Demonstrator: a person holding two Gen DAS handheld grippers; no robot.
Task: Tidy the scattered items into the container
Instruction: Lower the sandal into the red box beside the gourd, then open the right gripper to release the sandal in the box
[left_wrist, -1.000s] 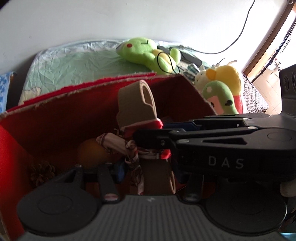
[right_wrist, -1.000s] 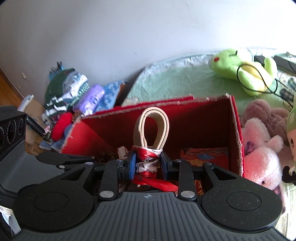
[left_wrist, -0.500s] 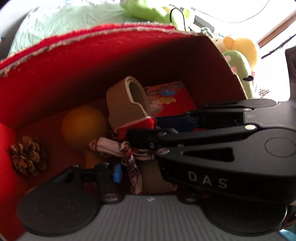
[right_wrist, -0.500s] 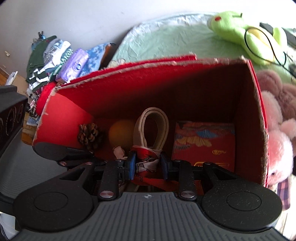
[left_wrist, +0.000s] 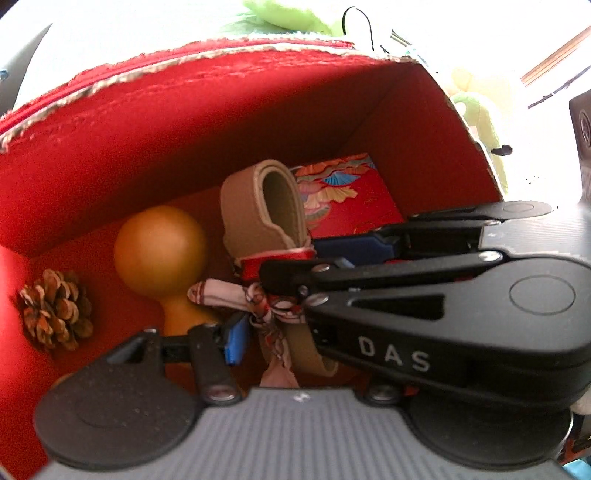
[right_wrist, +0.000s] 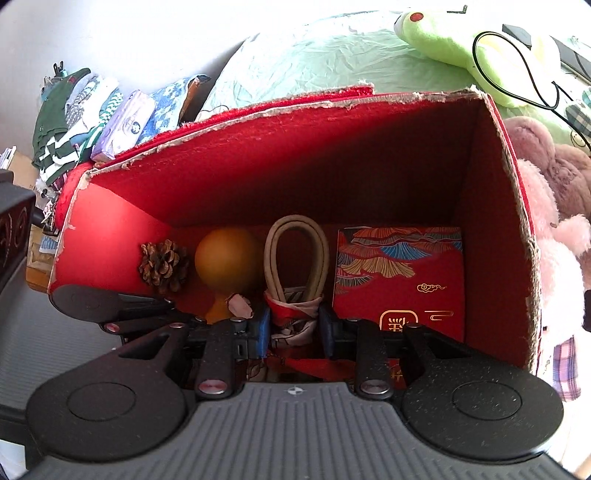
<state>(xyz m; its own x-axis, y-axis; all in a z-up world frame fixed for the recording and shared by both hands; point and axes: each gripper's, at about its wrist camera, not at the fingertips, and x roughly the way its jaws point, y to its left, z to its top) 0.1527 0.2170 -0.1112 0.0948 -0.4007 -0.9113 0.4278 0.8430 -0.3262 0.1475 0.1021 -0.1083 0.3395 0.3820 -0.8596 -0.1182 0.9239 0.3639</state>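
Both our grippers sit low inside the red box (right_wrist: 369, 173). Our right gripper (right_wrist: 293, 326) pinches the scarf-wrapped strap (right_wrist: 295, 258); our left gripper (left_wrist: 280, 332) has just been opening, the scarf tail hanging loose between its jaws. A pinecone (right_wrist: 162, 264), gourd (right_wrist: 227, 258) and red packet (right_wrist: 399, 273) already lie inside. Only letting go remains, we judge.

The right gripper (left_wrist: 332, 254) hides the near part of the belt bundle (left_wrist: 264, 206). The gourd's (right_wrist: 227, 260) base sits behind the fingers. Overexposure washes out the plush toys (left_wrist: 476, 110) beyond the red box's (left_wrist: 147, 140) far corner.
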